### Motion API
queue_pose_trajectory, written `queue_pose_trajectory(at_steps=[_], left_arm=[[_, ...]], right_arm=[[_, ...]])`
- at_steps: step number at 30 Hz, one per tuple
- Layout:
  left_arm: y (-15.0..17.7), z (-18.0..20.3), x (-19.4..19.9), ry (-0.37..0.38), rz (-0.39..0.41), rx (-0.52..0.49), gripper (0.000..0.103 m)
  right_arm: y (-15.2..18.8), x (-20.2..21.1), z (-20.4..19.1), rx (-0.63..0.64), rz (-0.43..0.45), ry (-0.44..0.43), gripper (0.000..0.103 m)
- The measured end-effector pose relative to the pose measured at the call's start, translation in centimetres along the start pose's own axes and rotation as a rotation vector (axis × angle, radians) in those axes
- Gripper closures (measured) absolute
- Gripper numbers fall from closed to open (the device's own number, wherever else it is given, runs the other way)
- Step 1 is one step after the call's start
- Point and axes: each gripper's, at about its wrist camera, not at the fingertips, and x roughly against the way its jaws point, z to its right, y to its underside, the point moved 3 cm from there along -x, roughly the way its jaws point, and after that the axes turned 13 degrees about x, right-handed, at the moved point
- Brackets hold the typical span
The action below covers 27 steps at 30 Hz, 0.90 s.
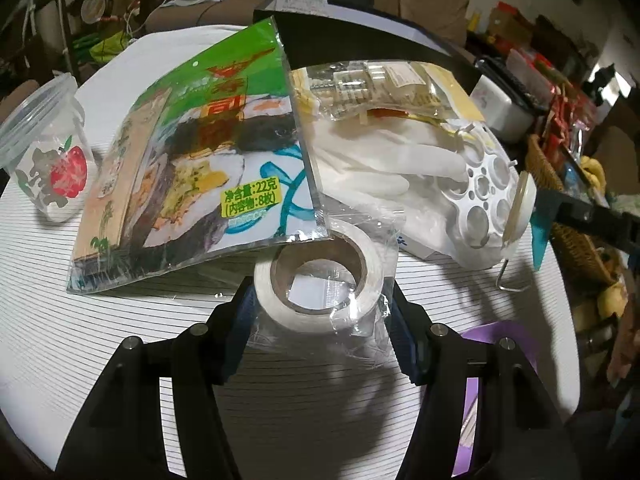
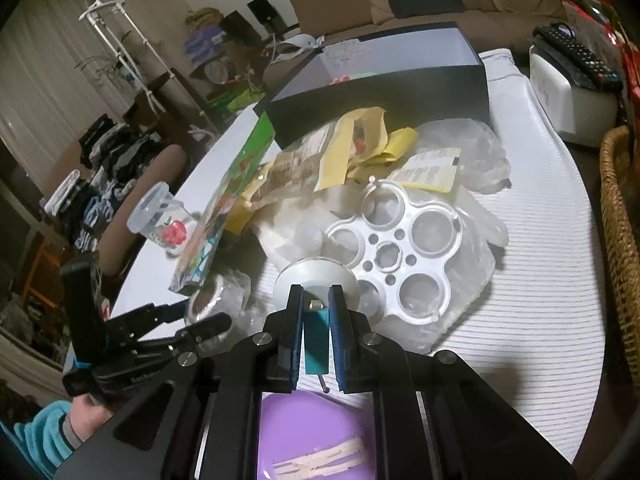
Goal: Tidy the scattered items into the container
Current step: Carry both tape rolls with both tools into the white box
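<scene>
My left gripper point(image 1: 320, 298) is shut on a roll of white tape point(image 1: 320, 280) in a crinkly clear wrapper, just above the striped table. The right wrist view shows that gripper point(image 2: 200, 316) low at the left with the tape roll point(image 2: 206, 300). My right gripper point(image 2: 316, 300) is shut on a teal tab point(image 2: 316, 344) behind a white suction disc point(image 2: 316, 276). Beyond the disc, a white rack with round holes point(image 2: 400, 256) lies on plastic bags. The dark open box point(image 2: 380, 80) stands at the back of the table.
A green seaweed packet point(image 1: 200, 160), clear snack bags point(image 1: 380, 84) and white gloves point(image 1: 380, 164) lie piled before the box. A clear cup with an apple print point(image 1: 44, 152) stands left. A purple tray with wooden pegs point(image 2: 312, 432) lies nearest; a wicker basket point(image 2: 620, 240) is right.
</scene>
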Motion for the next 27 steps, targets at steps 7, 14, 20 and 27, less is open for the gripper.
queue_pose_trajectory(at_steps=[7, 14, 20, 27], left_arm=[[0.4, 0.8, 1.7, 0.041, -0.02, -0.02, 0.045], [-0.8, 4.8, 7.6, 0.174, -0.015, -0.069, 0.045], [-9.9, 10.6, 9.7, 0.236, 0.043, -0.132, 0.045], [-22.8, 16.9, 3.6, 0.211, 0.039, -0.153, 0.045]], right_arm=[[-0.2, 0.6, 0.1, -0.001, 0.019, 0.007, 0.091], [-2.6, 3.8, 1.1, -0.006, 0.064, -0.004, 0.091], [-7.8, 5.7, 3.9, 0.018, 0.066, 0.023, 0.091], [-16.8, 4.2, 10.4, -0.046, 0.056, 0.01, 0.091]])
